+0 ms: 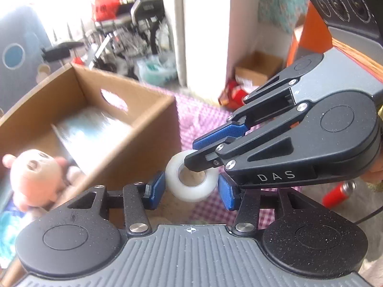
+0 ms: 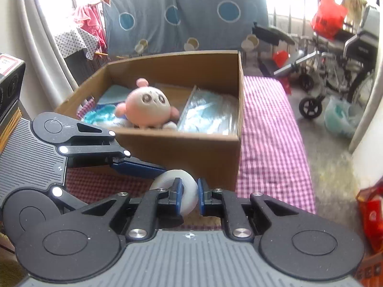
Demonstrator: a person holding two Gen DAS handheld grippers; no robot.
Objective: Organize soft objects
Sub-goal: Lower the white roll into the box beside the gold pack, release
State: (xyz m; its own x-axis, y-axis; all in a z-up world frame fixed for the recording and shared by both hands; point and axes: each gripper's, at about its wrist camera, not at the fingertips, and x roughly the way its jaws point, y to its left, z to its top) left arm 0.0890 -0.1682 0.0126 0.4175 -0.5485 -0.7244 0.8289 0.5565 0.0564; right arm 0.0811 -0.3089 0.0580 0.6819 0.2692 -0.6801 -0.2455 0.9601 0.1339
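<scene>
White and translucent, a roll of tape (image 1: pixel 191 179) hangs above the pink checked cloth (image 1: pixel 203 119), caught between two hand-held grippers just near of a cardboard box (image 2: pixel 182 148); the right gripper (image 2: pixel 190 195) is clamped across the roll's wall, one blue pad (image 2: pixel 178 191) inside the core hole and the other against the outer face; the left gripper (image 1: pixel 191 190) brackets the same roll from either side, its ribbed blue pads (image 1: pixel 156 189) standing just beside the roll's rounded rim, with a sliver of space showing on each side, so it is not yet pinching. Matte black speckled linkages and grooved grey housings frame both views. Inside the open-topped brown box, a pink plush toy (image 2: pixel 149 106) with a round head and stubby ears sits at the left near wall, beside a crinkled clear bag of pale blue fabric (image 2: pixel 210 112) on the right; a red canister (image 1: pixel 338 192) lies on the floor at the right.
</scene>
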